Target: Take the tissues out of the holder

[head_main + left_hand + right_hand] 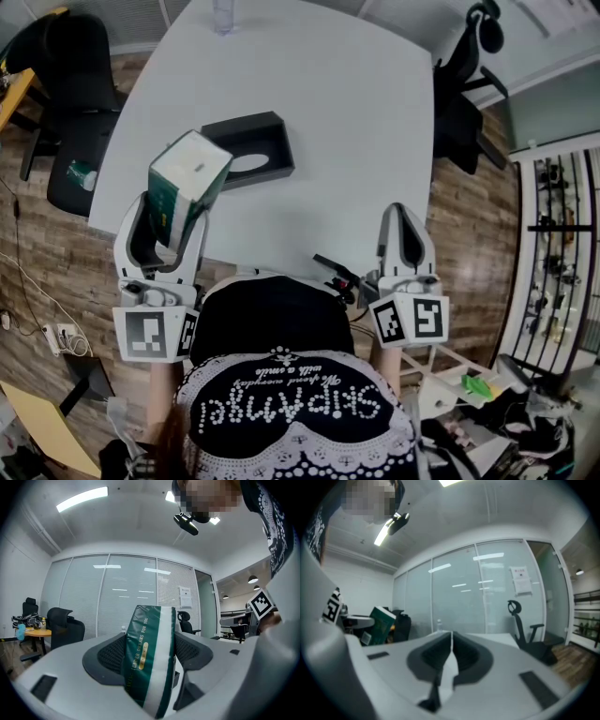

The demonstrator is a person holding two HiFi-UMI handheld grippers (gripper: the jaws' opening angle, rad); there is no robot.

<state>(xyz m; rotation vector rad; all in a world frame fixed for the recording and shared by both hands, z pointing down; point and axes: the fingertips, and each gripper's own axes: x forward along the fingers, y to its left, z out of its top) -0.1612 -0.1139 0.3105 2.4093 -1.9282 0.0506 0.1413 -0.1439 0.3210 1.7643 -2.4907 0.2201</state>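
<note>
Left claw (169, 220) pinches a green and white soft plastic pack of tissues (187, 178) between its two grey jaws. In the left gripper view the pack (147, 663) stands nearly upright, leaning a little, with both dark jaw pads pressed against its broad faces and gold lettering running up the green side. From the head view the pack is in the air above the near edge of the white rounded table (347, 112), tilted, its pale top end towards the camera.

A black rectangular holder (239, 127) lies on the table just beyond the pack, apart from it, with a pale oval opening on its upper face. Whether anything is inside it cannot be told.

Right claw (403, 220) hangs over the near table edge on the other side, well apart from the pack and the holder. In the right gripper view its jaws (451, 637) are pressed together at the tips with nothing between them. The pack (382, 620) shows far off at the left of that view.

A clear bottle (223, 14) stands at the far edge of the table. One black office chair (75, 103) stands left of the table and another black office chair (469, 94) right of it, both on the wooden floor (469, 234).
</note>
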